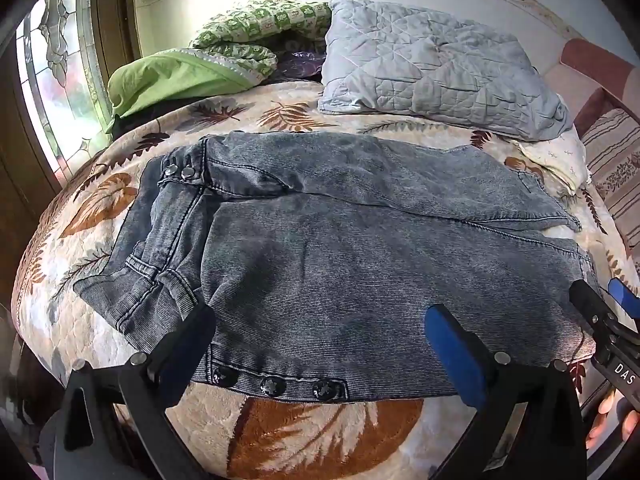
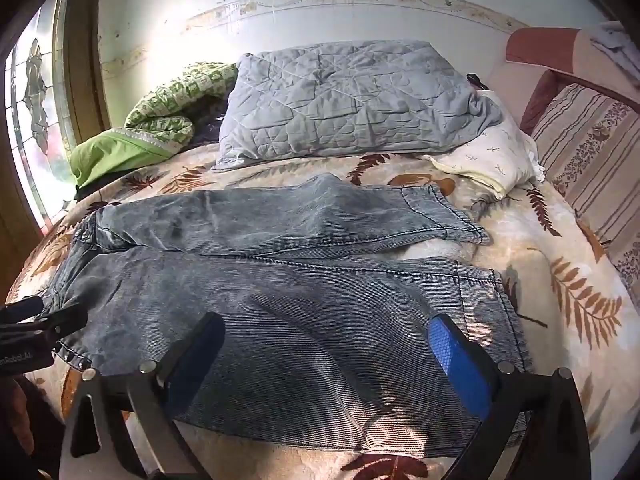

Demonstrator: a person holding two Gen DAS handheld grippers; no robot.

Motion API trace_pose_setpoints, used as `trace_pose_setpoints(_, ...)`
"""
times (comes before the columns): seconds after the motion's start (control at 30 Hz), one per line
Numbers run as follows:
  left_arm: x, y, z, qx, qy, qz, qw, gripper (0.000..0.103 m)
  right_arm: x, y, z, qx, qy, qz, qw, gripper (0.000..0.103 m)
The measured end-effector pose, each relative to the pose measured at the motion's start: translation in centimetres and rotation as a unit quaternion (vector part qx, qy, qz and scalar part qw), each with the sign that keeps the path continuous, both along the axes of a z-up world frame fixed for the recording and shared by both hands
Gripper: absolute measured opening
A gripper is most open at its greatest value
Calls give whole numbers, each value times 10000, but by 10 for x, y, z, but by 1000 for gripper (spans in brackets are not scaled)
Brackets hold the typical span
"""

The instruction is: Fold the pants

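Observation:
Grey-blue acid-wash jeans (image 1: 340, 240) lie spread flat on the bed, waistband to the left and both legs running right. In the right wrist view the jeans (image 2: 280, 288) show both hems at the right. My left gripper (image 1: 320, 320) hovers open over the near edge close to the waistband and its snap buttons (image 1: 272, 386), with nothing between its fingers. My right gripper (image 2: 326, 328) hovers open above the near leg, close to its hem. Each gripper shows in the other's view: the right gripper (image 1: 600, 294) at the far right, the left gripper (image 2: 52, 316) at the far left.
A leaf-patterned bedspread (image 1: 320, 432) covers the bed. A grey quilted blanket (image 1: 432, 72), a green blanket (image 1: 172, 76) and a white pillow (image 2: 488, 160) lie behind the jeans. A window (image 1: 52, 80) stands at the left, a striped cushion (image 2: 592, 152) at the right.

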State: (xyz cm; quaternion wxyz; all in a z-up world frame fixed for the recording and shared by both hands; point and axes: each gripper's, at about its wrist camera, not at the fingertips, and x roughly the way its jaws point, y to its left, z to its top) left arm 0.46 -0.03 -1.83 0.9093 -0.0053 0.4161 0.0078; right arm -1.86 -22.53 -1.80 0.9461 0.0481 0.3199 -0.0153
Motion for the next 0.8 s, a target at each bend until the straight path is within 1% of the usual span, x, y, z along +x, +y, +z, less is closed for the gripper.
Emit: trace_pose_setpoints(0.8,1,2,0,-72,28,22,10000,103,1,0,-4,18,62,-5,10000,103)
